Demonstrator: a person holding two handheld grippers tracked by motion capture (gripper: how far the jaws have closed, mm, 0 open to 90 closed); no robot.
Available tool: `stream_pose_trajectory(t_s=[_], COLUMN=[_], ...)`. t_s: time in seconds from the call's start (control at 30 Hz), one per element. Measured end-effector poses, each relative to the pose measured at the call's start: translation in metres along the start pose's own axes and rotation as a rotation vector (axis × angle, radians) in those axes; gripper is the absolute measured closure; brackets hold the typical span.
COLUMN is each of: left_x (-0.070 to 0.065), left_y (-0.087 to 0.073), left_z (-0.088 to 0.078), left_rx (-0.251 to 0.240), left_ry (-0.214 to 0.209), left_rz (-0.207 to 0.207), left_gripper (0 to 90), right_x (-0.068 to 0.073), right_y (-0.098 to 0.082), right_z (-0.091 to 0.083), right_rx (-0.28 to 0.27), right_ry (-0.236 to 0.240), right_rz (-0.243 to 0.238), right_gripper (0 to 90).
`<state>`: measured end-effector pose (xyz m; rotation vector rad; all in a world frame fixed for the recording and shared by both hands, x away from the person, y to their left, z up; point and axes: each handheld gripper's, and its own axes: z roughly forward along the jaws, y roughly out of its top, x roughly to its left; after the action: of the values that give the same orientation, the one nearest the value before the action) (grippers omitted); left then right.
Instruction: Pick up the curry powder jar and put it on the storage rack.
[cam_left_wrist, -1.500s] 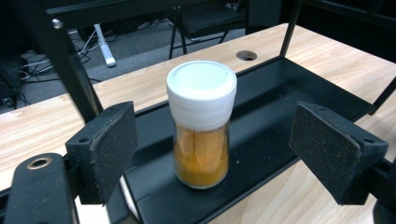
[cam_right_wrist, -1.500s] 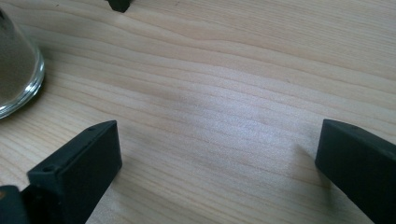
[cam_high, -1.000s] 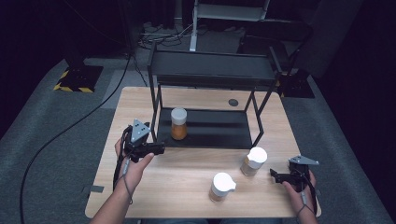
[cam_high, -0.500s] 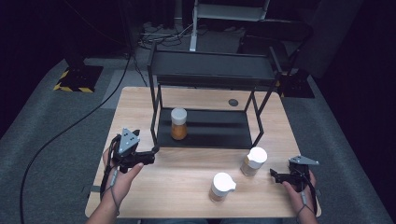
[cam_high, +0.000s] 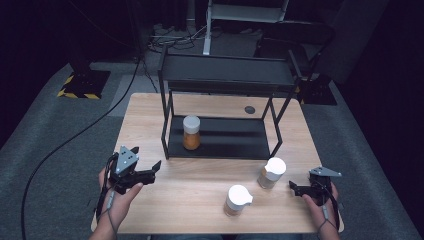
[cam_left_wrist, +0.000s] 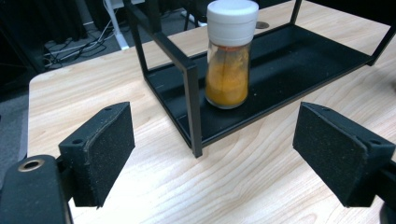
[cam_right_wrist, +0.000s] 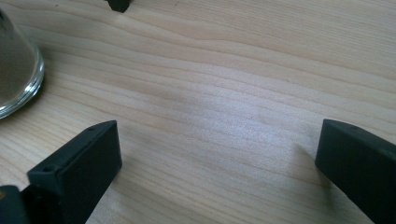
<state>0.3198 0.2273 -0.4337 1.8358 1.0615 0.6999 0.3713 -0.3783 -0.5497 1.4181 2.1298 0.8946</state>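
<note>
Judging progress: one jar (cam_high: 191, 132) stands on the rack's (cam_high: 220, 145) bottom shelf, two jars (cam_high: 238, 200) wait on the table, and your left gripper (cam_high: 150, 172) and right gripper (cam_high: 296, 188) gape empty.

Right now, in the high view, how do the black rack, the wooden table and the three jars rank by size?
1. Table, largest.
2. Rack.
3. The jars: orange jar on the rack's lower shelf, right jar and front jar look much alike; the front ones sit nearer the camera, so no ranking.
</note>
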Motion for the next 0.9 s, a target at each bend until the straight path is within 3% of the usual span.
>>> stream_pose_trajectory(t_s=[0.23,0.9], left_x=[0.002,0.013], left_y=[-0.012,-0.051], left_z=[-0.001,0.001], left_rx=[0.012,0.080], left_ry=[-0.002,0.041], left_rz=[-0.008,-0.047], left_gripper=[12.2,12.2], right_x=[0.000,0.000], right_y=[0.000,0.000], right_z=[0.000,0.000], right_rx=[0.000,0.000], right_ry=[0.000,-0.002], right_rz=[0.000,0.001], right_gripper=[0.0,0.0])
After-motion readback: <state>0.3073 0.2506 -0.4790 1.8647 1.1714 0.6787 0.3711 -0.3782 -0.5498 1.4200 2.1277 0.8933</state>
